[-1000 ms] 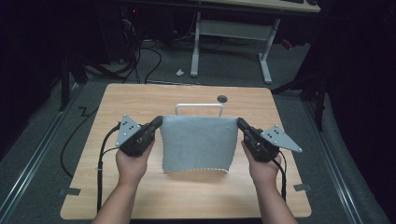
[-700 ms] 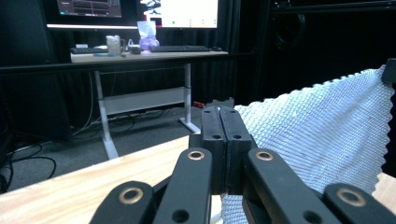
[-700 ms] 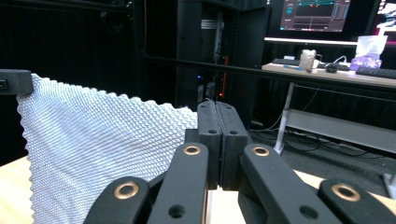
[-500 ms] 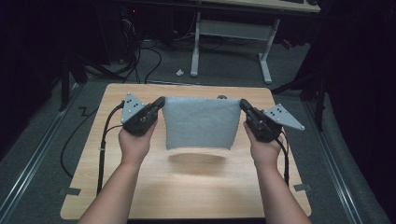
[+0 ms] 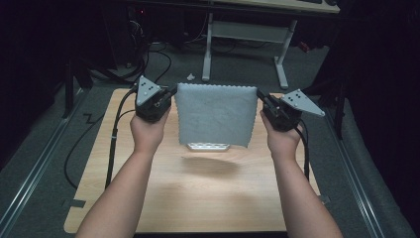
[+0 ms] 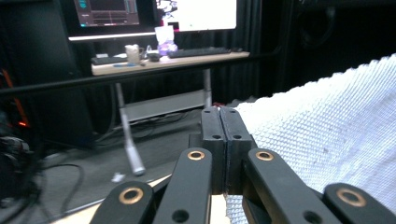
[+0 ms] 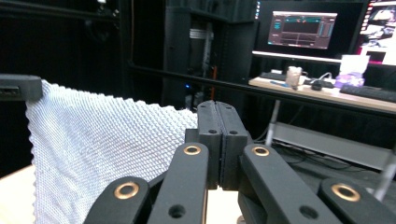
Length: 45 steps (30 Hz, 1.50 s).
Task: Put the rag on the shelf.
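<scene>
Your left claw (image 5: 171, 94) is pressed together on the top left corner of the cloth (image 5: 215, 116); in the left gripper view the jaws meet flat, with the white waffle weave running off to the right of them. Your right claw (image 5: 261, 98) is pressed together the same way on the top right corner; in the right gripper view the cloth spreads to the left of the closed jaws, and the other claw's tip pinches its far corner at the left edge.

The cloth hangs spread between the two claws, top edge stretched level, lower edge loose and off the bench (image 5: 208, 198). It casts a shadow on the wood below. A small white tray-like thing (image 5: 208, 146) lies on the bench just under the lower edge, mostly covered; can't tell what it is.

Your hands (image 5: 147, 131) grip the units from below, forearms coming in from the near side. Cables (image 5: 115, 131) trail off each unit. Past the bench, a desk (image 6: 163, 63) with monitors, a keyboard and a cup.
</scene>
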Tool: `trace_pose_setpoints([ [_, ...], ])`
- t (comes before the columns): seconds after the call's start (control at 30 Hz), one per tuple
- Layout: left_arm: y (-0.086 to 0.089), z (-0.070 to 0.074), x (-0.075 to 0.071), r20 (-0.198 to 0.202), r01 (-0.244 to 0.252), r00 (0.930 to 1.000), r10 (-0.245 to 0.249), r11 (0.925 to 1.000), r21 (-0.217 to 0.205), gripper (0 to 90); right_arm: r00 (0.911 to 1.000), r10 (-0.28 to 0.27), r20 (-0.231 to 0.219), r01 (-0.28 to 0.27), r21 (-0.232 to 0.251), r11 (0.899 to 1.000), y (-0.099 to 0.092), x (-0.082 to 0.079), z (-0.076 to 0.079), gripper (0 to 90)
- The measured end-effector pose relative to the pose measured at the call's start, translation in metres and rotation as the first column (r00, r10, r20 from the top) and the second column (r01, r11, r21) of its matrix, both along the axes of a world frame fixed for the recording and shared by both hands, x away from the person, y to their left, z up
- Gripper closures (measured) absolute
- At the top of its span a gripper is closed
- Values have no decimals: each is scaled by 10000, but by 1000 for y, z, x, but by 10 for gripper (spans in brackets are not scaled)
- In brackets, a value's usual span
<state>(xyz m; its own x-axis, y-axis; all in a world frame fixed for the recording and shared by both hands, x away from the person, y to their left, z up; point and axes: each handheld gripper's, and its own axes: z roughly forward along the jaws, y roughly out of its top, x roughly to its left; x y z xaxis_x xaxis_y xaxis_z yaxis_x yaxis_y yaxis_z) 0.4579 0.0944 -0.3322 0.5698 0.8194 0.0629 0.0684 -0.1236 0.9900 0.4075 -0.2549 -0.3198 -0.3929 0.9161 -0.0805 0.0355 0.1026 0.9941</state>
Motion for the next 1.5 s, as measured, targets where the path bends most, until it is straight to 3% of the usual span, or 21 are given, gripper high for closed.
trace_pose_setpoints([
  [0.13, -6, 5, 9, 6, -35, 10000, 35, 10000, 60, 898, 9993, -124, -351, 126, 75, 9999, -5, 12, 3, 900],
  [0.23, -9, 5, 12, 65, -99, 9999, 97, 9997, 231, 898, 9988, -299, -391, 296, -81, 9995, -6, 19, 5, 900],
  [0.37, -8, 4, 17, 23, -203, 9998, 202, 9997, 95, 898, 9986, -317, -434, 317, 3, 9995, -5, 26, 4, 900],
  [0.53, -8, 4, 23, 53, -388, 9992, 387, 9988, 301, 898, 9973, -436, -589, 413, -405, 9983, -1, 35, 2, 900],
  [0.6, -7, 2, 27, -146, -349, 9993, 352, 9991, 228, 897, 9972, -520, -533, 482, -704, 9964, 1, 39, 2, 900],
  [0.73, -9, -10, 39, -610, -462, 9969, 490, 9979, 464, 897, 9957, -640, -670, 568, -1048, 9929, 5, 49, -1, 900],
  [0.87, -13, -22, 47, -917, -419, 9946, 483, 9966, 708, 897, 9904, -826, -1106, 670, -1375, 9882, 5, 63, -14, 900],
  [1.0, -14, -48, 54, -1687, -246, 9848, 416, 9945, 1017, 897, 9817, -733, -1760, 502, -1324, 9899, 1, 74, -34, 900],
  [1.13, -14, -77, 52, -2138, -127, 9762, 364, 9937, 1111, 897, 9699, -543, -2372, 242, -1281, 9915, -1, 79, -57, 900],
  [1.27, -12, -90, 46, -2341, -51, 9717, 305, 9941, 1086, 897, 9628, -510, -2653, 167, -1301, 9914, -1, 78, -70, 900],
  [1.5, -14, -99, 37, -2485, 62, 9683, 253, 9921, 1250, 896, 9530, -465, -2993, 104, -1212, 9926, -2, 73, -84, 900],
])
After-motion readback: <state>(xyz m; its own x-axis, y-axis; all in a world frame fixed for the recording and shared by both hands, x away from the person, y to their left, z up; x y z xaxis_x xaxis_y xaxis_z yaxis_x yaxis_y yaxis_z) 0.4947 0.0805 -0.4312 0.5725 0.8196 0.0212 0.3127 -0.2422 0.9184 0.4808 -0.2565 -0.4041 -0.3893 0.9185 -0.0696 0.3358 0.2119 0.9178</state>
